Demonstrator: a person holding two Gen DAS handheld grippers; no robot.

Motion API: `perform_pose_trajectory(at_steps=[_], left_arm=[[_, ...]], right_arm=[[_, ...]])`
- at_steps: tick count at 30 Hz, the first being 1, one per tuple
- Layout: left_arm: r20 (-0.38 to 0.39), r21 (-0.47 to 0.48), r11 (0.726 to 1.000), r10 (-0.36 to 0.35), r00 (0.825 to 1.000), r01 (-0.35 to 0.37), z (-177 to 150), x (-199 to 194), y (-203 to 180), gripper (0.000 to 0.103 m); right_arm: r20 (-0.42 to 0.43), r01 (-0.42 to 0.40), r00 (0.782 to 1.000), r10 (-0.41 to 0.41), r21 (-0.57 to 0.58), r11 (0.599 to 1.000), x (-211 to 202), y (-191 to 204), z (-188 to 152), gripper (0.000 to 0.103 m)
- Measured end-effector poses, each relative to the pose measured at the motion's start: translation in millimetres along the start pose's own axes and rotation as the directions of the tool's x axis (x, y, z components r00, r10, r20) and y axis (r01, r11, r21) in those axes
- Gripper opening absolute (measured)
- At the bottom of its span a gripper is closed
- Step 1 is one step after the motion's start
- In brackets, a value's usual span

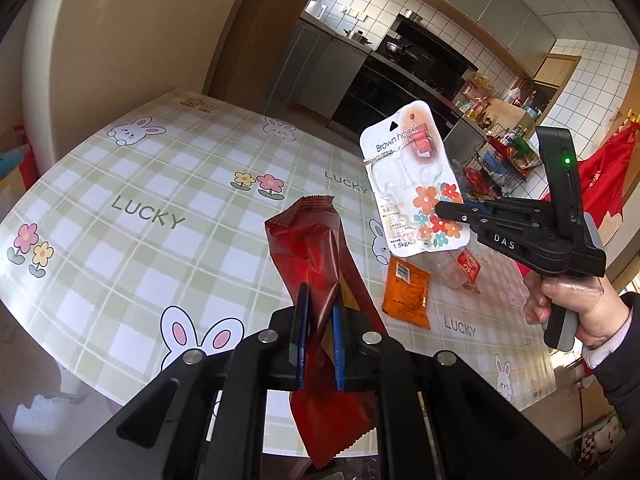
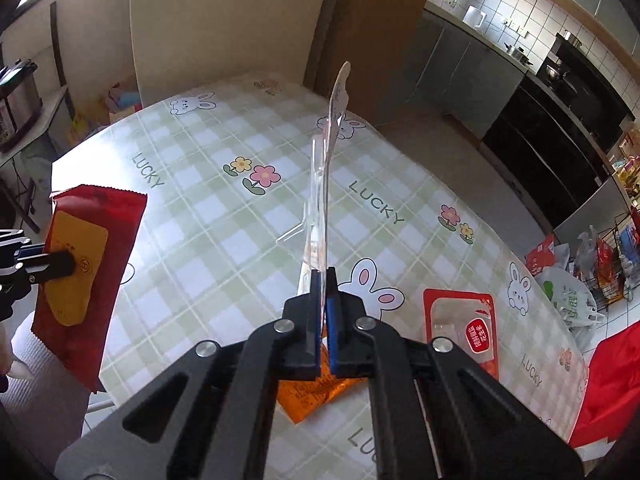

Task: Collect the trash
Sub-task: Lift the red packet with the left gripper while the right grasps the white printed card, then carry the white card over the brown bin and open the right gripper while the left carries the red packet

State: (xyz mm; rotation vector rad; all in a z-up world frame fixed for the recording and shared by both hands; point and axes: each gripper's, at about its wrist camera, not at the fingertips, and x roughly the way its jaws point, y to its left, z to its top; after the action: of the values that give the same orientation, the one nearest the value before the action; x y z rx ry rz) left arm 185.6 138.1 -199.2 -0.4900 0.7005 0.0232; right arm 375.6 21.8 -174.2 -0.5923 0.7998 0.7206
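Both grippers are holding trash above the table.
Left gripper [image 1: 320, 312] is clamping a red wrapper [image 1: 316, 248]; right gripper [image 2: 324, 280] is pinching a "Brown hook" blister card [image 1: 412, 180] by its near edge, over the checked tablecloth [image 2: 192, 200]. An orange packet [image 1: 406, 294] and a red-and-clear pouch [image 2: 464, 324] are lying at the table's right end.
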Motion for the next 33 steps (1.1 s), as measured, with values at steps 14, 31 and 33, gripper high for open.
perform_pose_trajectory(at_steps=[14,31,33], left_arm=[[0.045,0.088,0.995,-0.061,0.997,0.057,-14,-73,-51,0.010],[0.042,0.168,0.978,-0.133,0.990,0.124,-65,-145,-88,0.010],[0.049,0.168,0.978,-0.137,0.989,0.127,-67,-153,-88,0.010]], right_arm=[[0.153,-0.014,0.988,-0.011,0.158,0.987,-129,14,-69,0.006],[0.342,-0.173,0.940,-0.004,0.487,0.856,-241,69,-241,0.006],[0.330,-0.158,0.944,-0.013,0.487,0.859,-246,77,-250,0.006]])
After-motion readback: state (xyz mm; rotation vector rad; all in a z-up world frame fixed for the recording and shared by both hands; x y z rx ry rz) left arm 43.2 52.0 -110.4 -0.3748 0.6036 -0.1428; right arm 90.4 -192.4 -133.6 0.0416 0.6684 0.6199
